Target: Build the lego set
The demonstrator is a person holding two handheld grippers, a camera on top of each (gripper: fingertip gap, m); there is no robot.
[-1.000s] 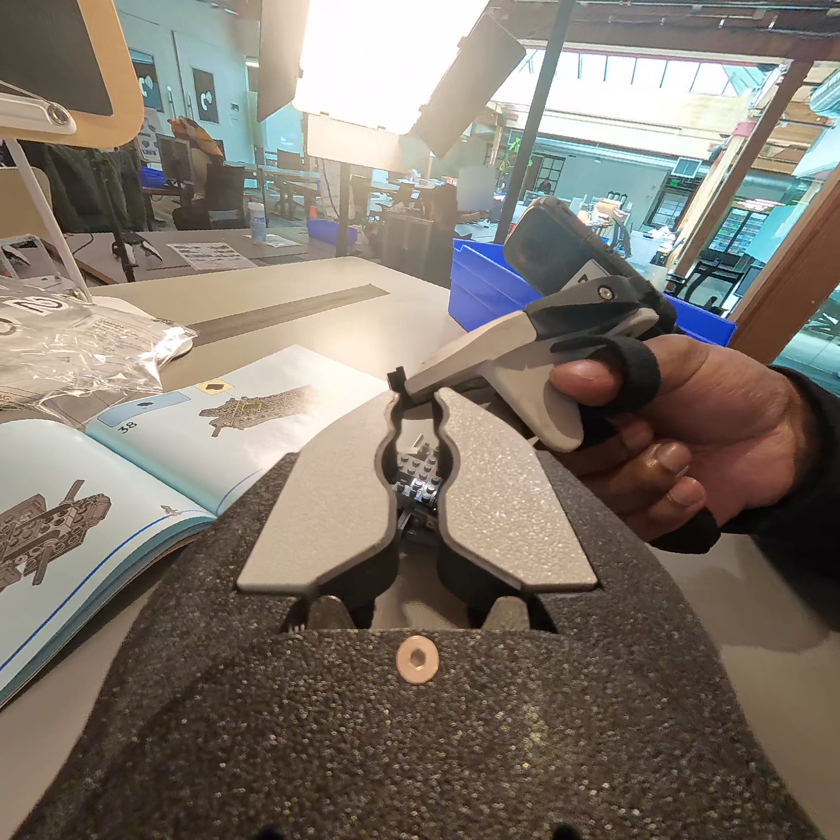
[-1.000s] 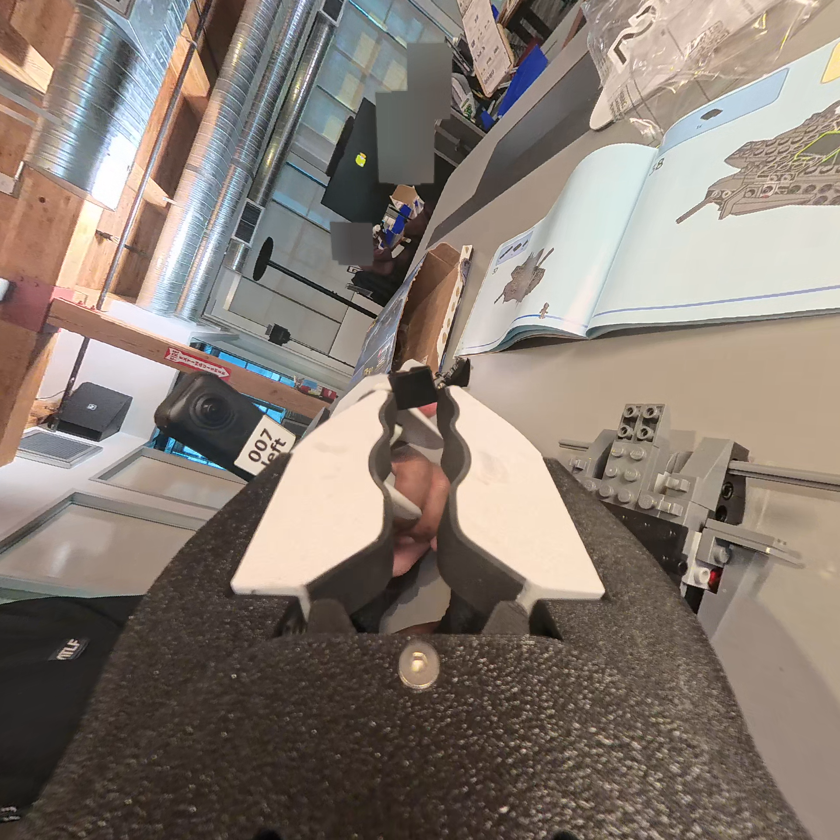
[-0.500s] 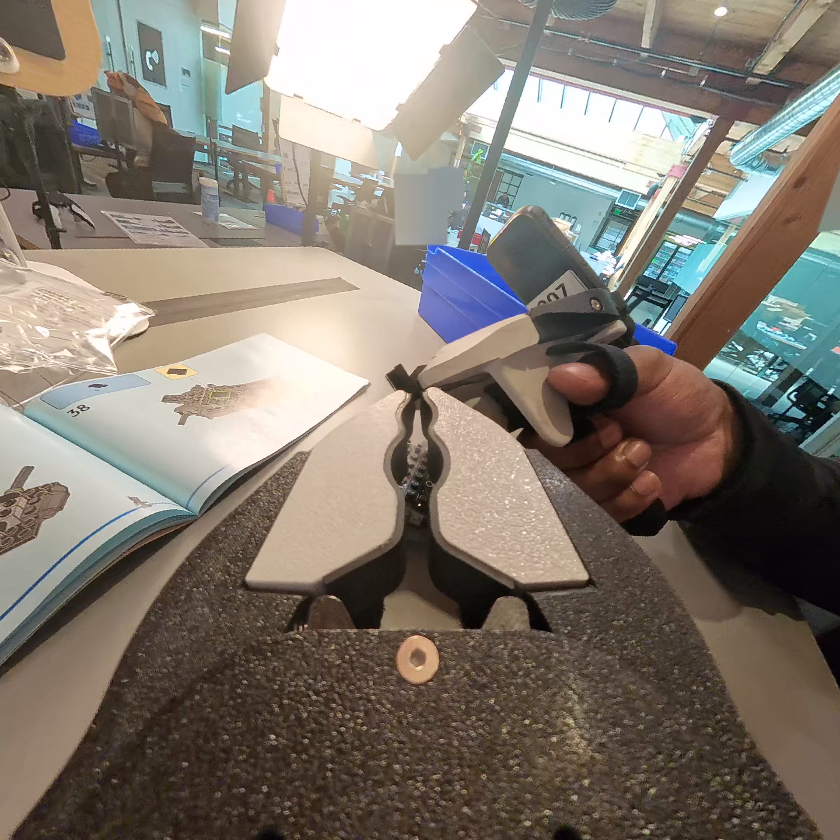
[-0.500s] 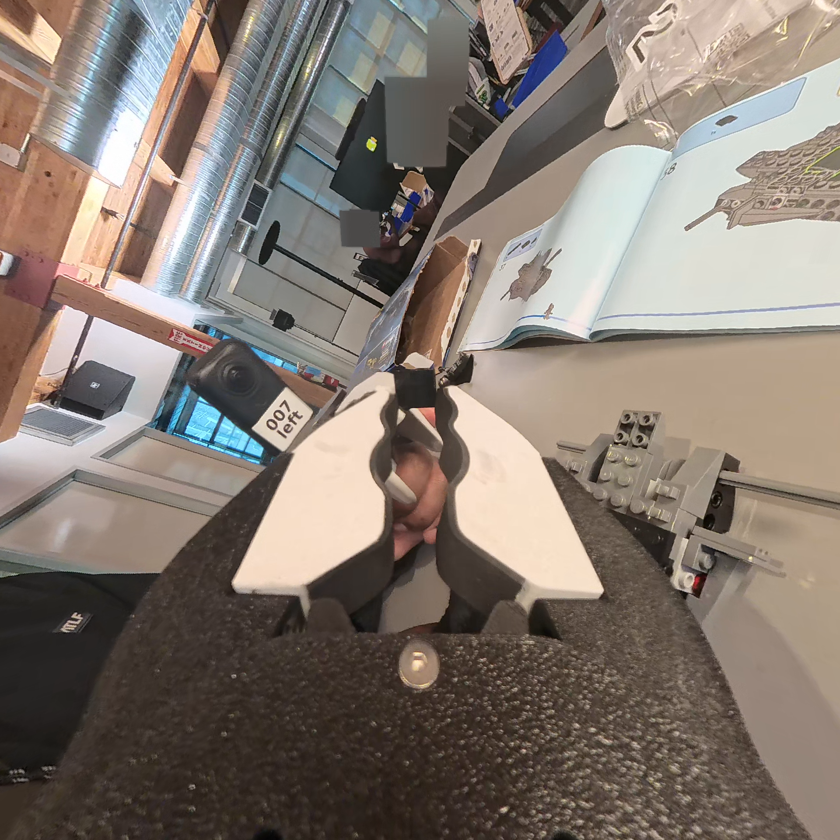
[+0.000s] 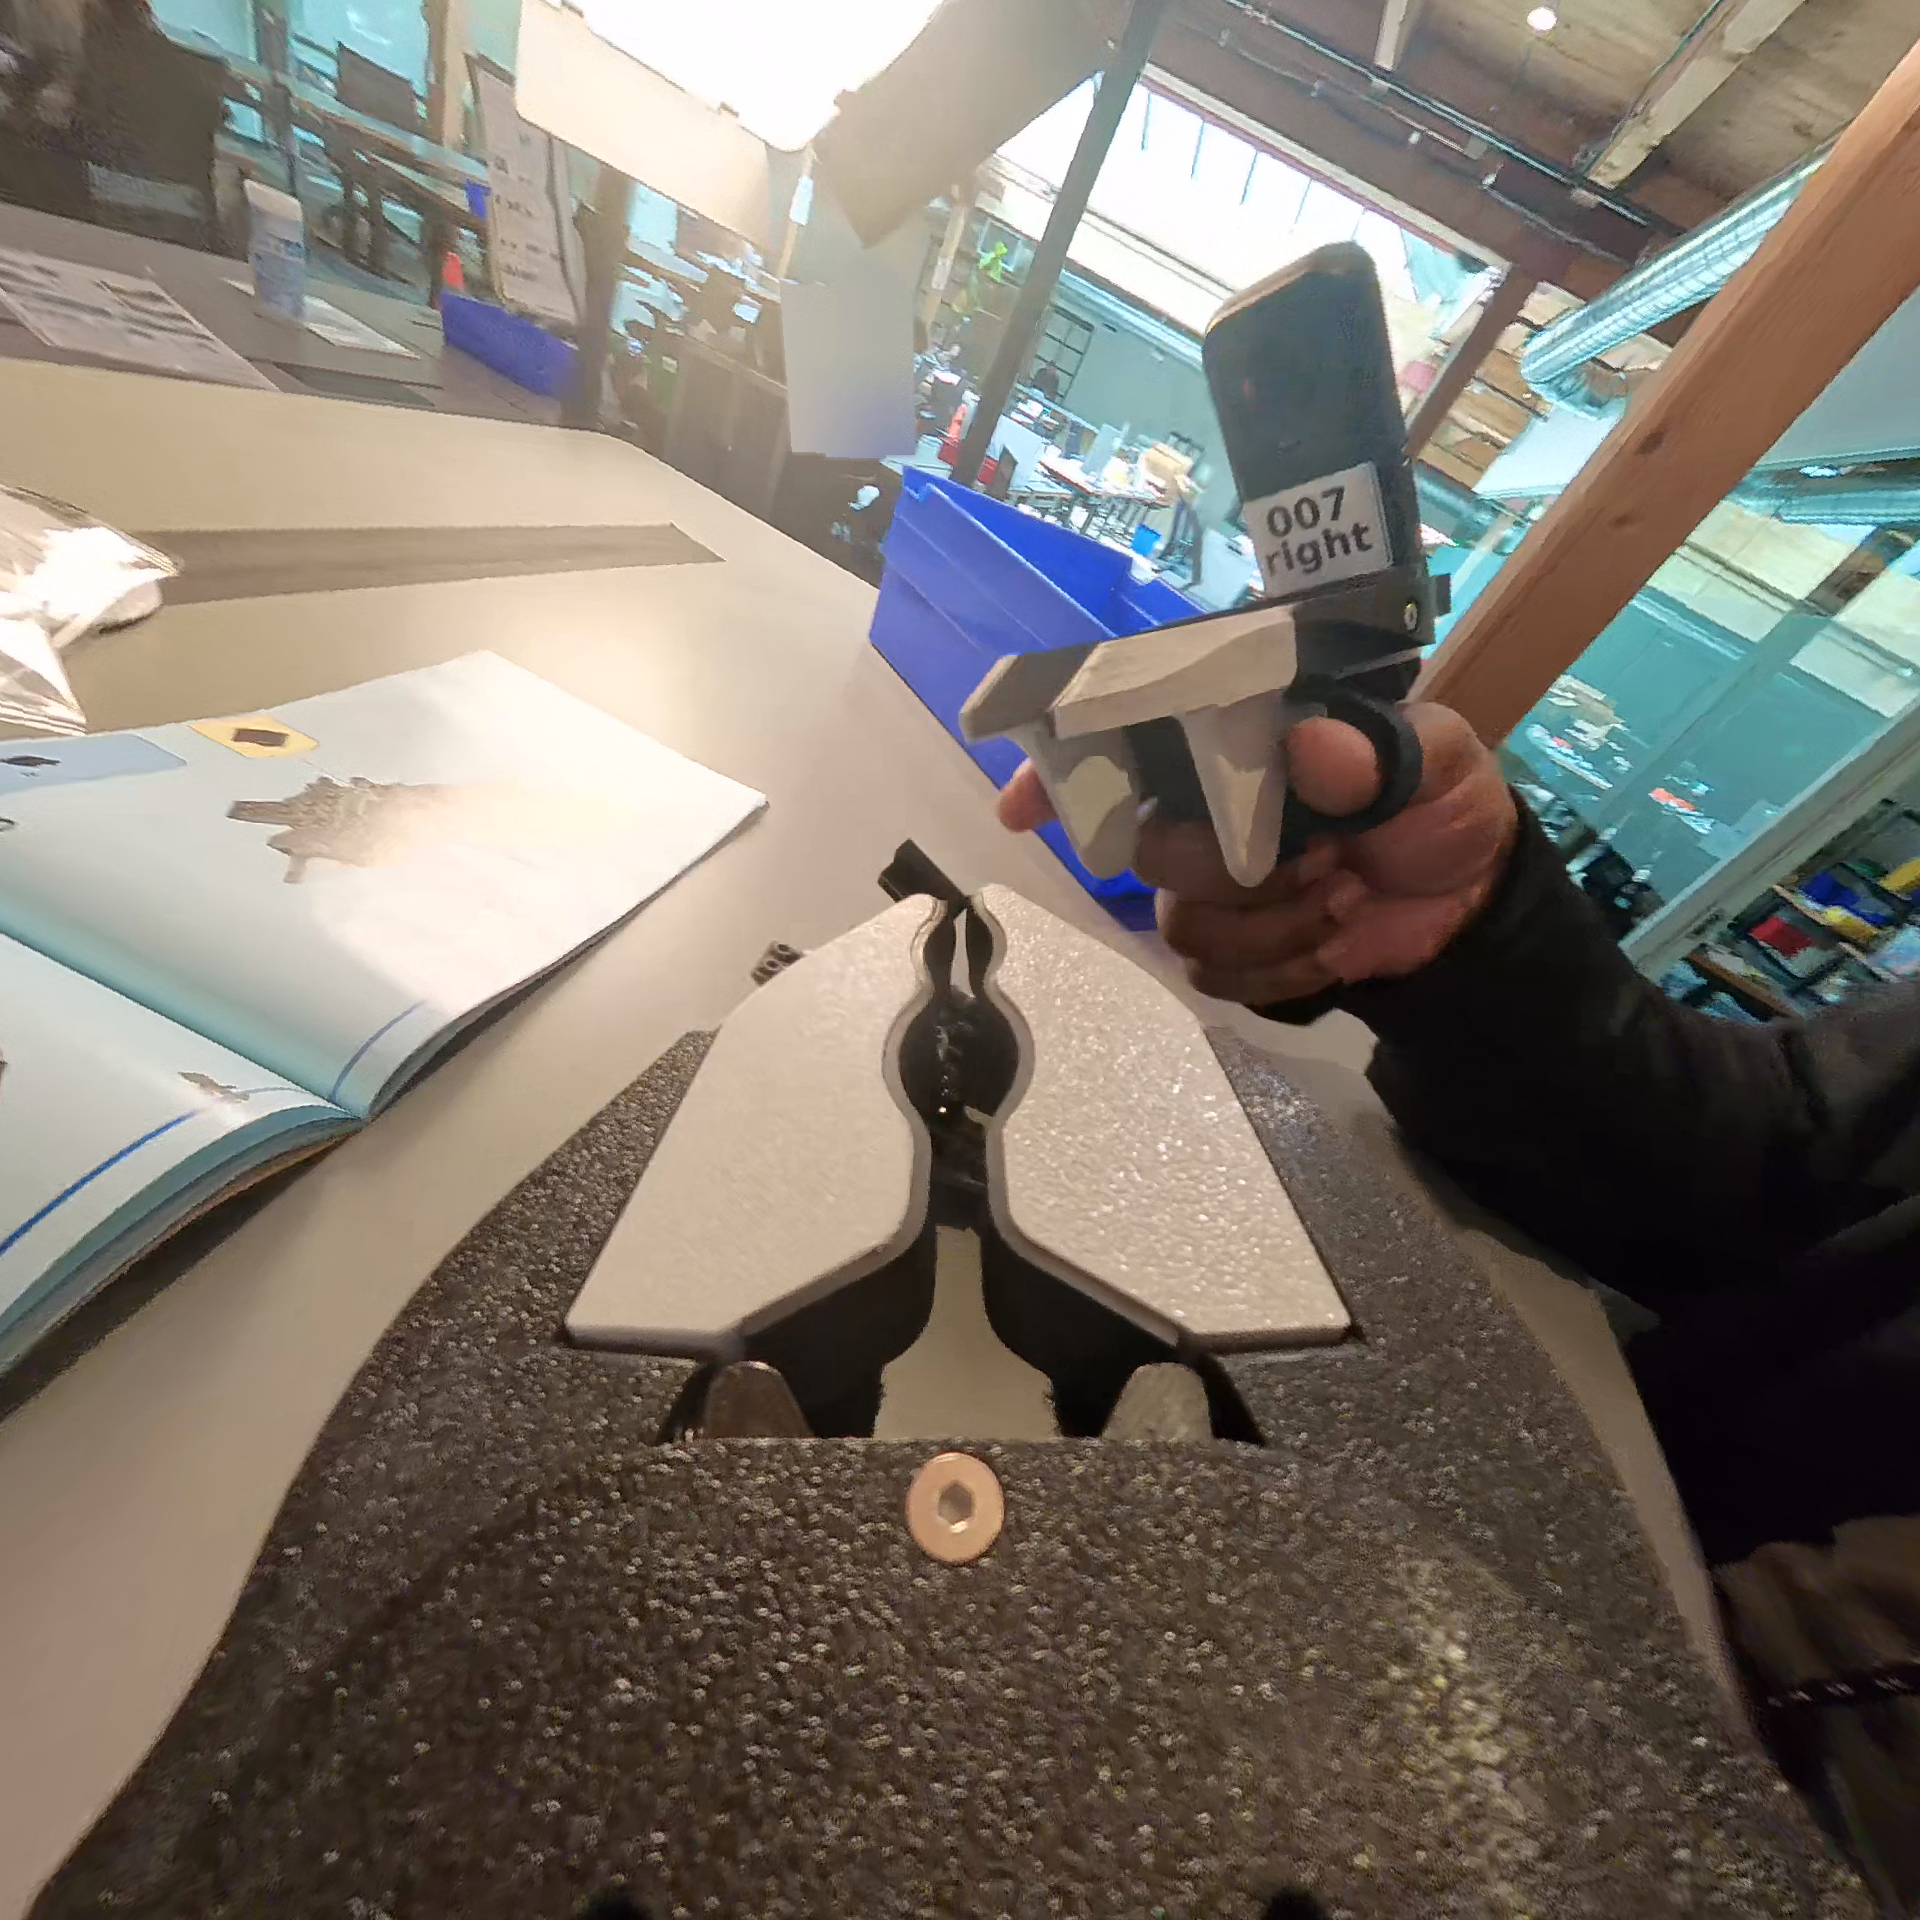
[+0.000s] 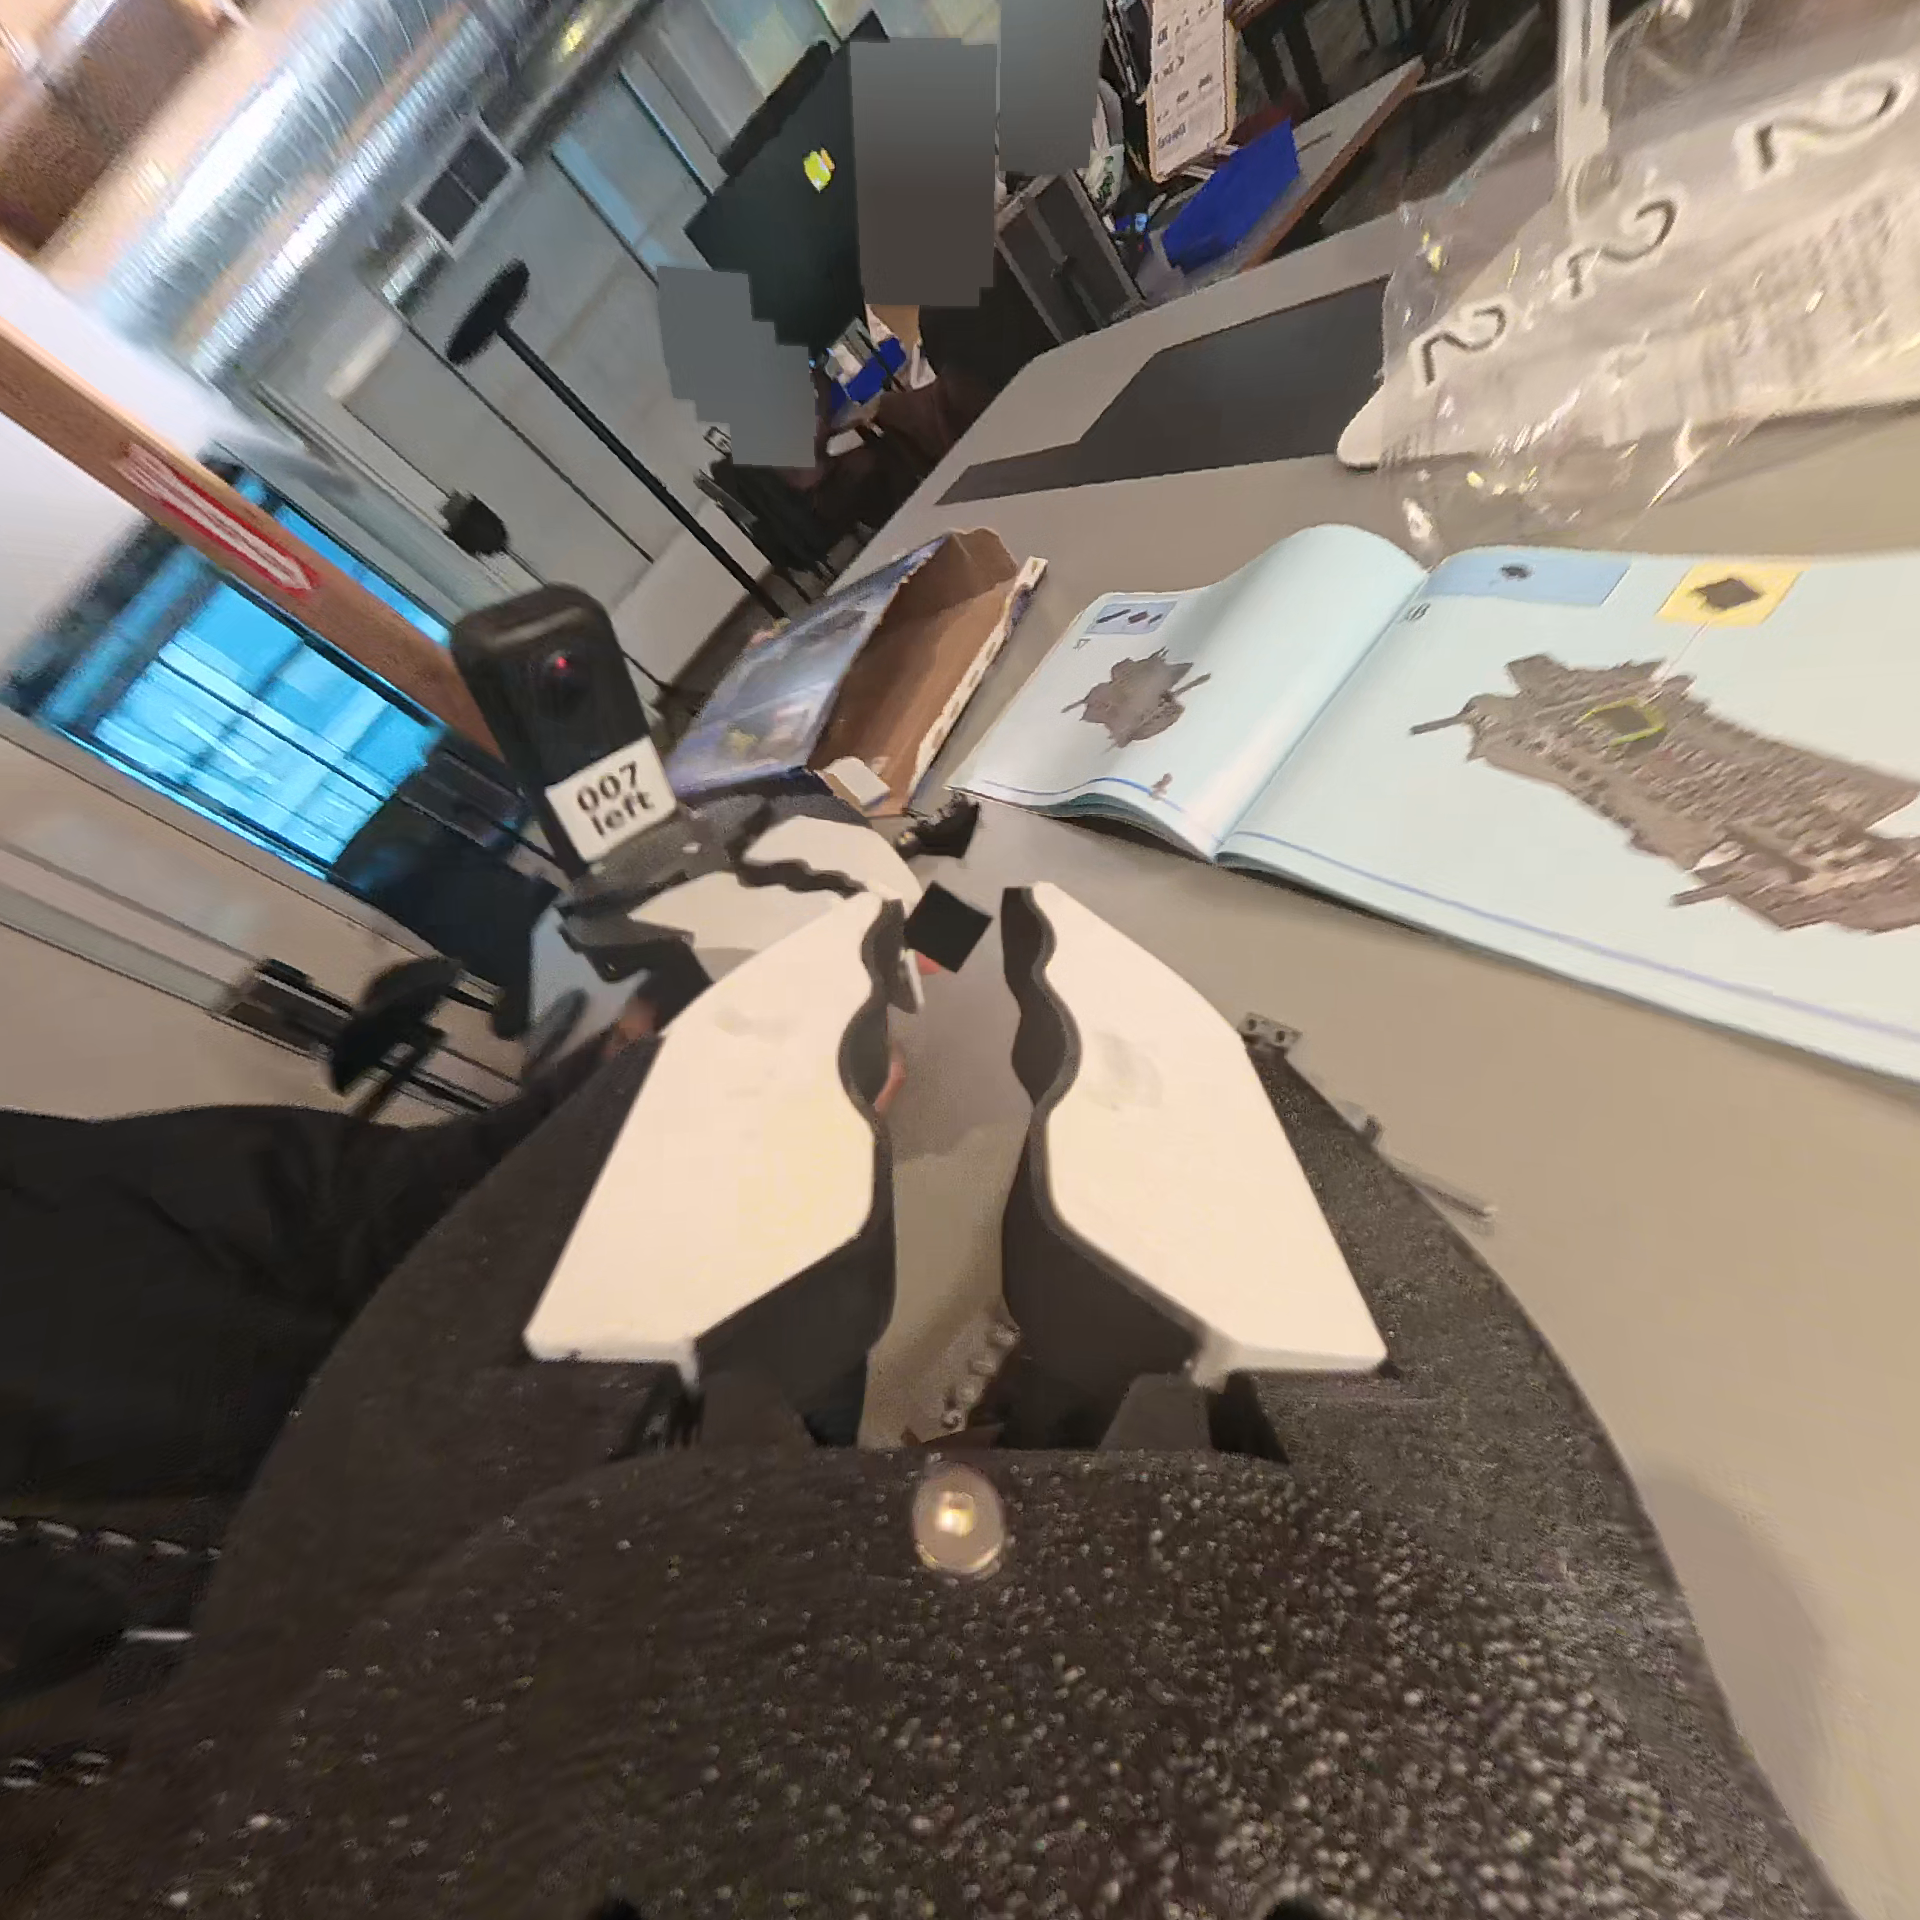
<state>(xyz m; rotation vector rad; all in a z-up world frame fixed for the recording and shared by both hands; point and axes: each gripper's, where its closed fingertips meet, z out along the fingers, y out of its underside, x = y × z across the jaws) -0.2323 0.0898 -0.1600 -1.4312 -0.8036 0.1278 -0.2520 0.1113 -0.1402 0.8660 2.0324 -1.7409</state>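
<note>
The left hand-held gripper (image 5: 951,909) had its fingers drawn together on a small black piece (image 5: 914,871), pinched at the very tips so that most of the piece stuck out beyond them and to the left. In the right wrist view the same black piece (image 6: 943,928) showed as a dark square sitting in the gap of the right hand-held gripper (image 6: 951,925), close against the left-side finger and clear of the right-side one. Those fingers stood apart, pressing on nothing. From the left wrist view the right hand-held gripper (image 5: 1023,696) hung above and to the right of the piece, well off the grey surface (image 5: 727,644), gripped by a hand (image 5: 1340,883) in a dark sleeve.

An open instruction booklet (image 5: 343,883) lay flat on the surface to the left of the piece. A tiny grey brick (image 5: 774,961) rested on the surface just beside the booklet's near corner. Blue bins (image 5: 987,592) stood beyond the surface's far edge, and clear plastic bags (image 6: 1662,260) lay past the booklet.
</note>
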